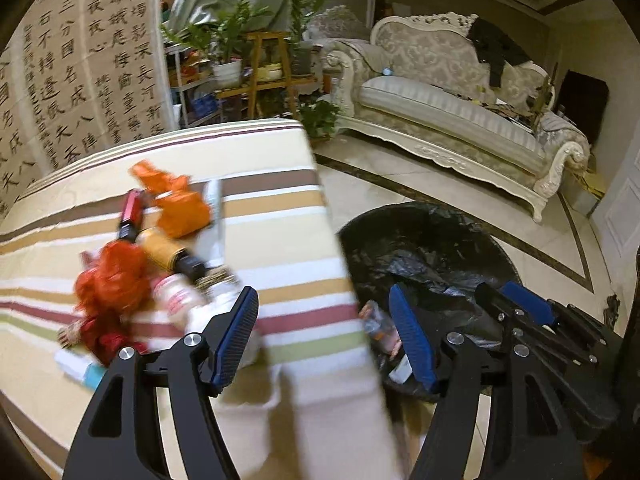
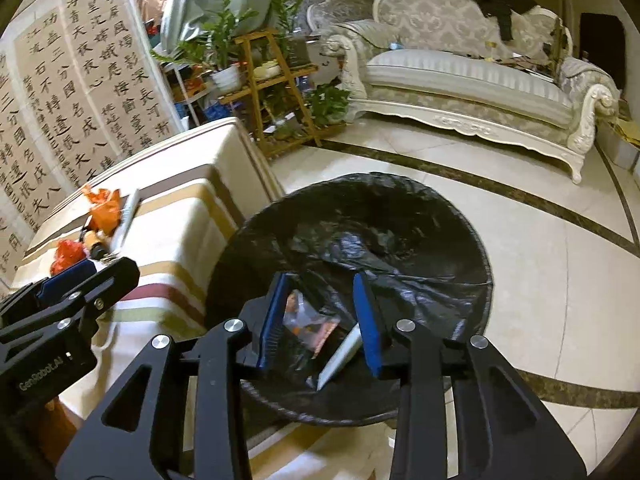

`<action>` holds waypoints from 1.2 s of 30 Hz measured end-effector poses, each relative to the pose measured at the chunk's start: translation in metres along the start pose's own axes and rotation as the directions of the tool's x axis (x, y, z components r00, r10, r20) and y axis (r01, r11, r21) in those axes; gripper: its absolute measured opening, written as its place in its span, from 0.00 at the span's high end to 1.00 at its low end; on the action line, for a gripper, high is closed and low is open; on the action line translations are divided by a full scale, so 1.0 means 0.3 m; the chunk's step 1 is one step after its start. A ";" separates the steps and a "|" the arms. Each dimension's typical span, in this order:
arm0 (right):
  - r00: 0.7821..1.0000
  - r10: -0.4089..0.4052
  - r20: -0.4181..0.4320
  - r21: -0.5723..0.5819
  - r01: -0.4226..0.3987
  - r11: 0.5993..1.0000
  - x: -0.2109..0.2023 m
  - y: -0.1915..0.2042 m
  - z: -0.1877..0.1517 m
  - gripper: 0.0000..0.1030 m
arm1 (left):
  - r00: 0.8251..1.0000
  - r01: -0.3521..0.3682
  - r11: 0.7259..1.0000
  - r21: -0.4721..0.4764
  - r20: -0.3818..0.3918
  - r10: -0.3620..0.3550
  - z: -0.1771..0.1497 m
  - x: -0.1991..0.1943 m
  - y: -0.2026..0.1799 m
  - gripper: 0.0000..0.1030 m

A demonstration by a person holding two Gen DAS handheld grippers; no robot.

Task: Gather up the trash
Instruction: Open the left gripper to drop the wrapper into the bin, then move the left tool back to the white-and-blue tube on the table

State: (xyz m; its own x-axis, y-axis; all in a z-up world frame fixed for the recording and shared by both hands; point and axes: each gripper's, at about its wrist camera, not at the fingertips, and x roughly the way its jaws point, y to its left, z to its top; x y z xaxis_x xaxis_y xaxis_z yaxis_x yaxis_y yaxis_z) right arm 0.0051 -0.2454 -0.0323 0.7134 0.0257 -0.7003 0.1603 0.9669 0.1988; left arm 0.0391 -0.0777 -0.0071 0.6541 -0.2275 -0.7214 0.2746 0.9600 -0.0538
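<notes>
I hold my right gripper (image 2: 322, 318) directly above the bin with the black bag (image 2: 400, 208), its fingers parted wide and gripping nothing. Below them, inside the bin, lie a clear snack wrapper (image 2: 308, 322) and a white flat packet (image 2: 340, 356) (I judge this trash is already collected, and the open fingers fit a release there). My left gripper (image 1: 326, 332) hangs over the striped table's (image 1: 280, 216) edge nearest the bin, also wide open and empty. Farther from the bin, on the table, the rest waits in one heap: an orange plastic bag (image 1: 180, 204), a red net bag (image 1: 108, 280), a yellow folding umbrella (image 1: 168, 252) and a white bottle (image 1: 180, 296). I think the left one faces this heap to take the next piece, because the bin stands just beside the table
</notes>
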 end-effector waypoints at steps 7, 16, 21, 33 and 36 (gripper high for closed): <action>0.998 0.063 -0.015 -0.053 -0.063 0.997 -0.013 0.113 -0.011 0.67 | 0.998 -0.061 0.996 -0.064 -0.013 0.060 -0.059 -0.082 0.145 0.34; 0.993 0.115 -0.041 -0.120 -0.119 0.986 -0.021 0.247 -0.040 0.66 | 0.989 -0.143 0.968 -0.206 -0.074 0.130 -0.143 -0.117 0.348 0.34; 0.991 0.127 -0.052 -0.143 -0.133 0.981 -0.018 0.296 -0.048 0.66 | 0.983 -0.178 0.953 -0.245 -0.093 0.159 -0.191 -0.148 0.428 0.34; 0.988 0.137 -0.075 -0.170 -0.148 0.974 -0.001 0.348 -0.056 0.66 | 0.945 -0.321 0.899 -0.299 -0.157 0.286 -0.223 -0.132 0.605 0.34; 0.988 0.135 -0.078 -0.172 -0.147 0.974 0.004 0.354 -0.053 0.66 | 0.939 -0.340 0.896 -0.287 -0.155 0.306 -0.219 -0.122 0.614 0.34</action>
State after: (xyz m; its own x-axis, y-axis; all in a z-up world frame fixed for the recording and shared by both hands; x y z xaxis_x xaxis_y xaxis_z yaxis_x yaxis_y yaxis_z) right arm 0.0120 -0.1387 -0.0228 0.6733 0.1760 -0.7181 -0.0663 0.9817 0.1785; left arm 0.0195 0.1181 -0.0361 0.5889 0.1059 -0.8013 -0.1789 0.9839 -0.0015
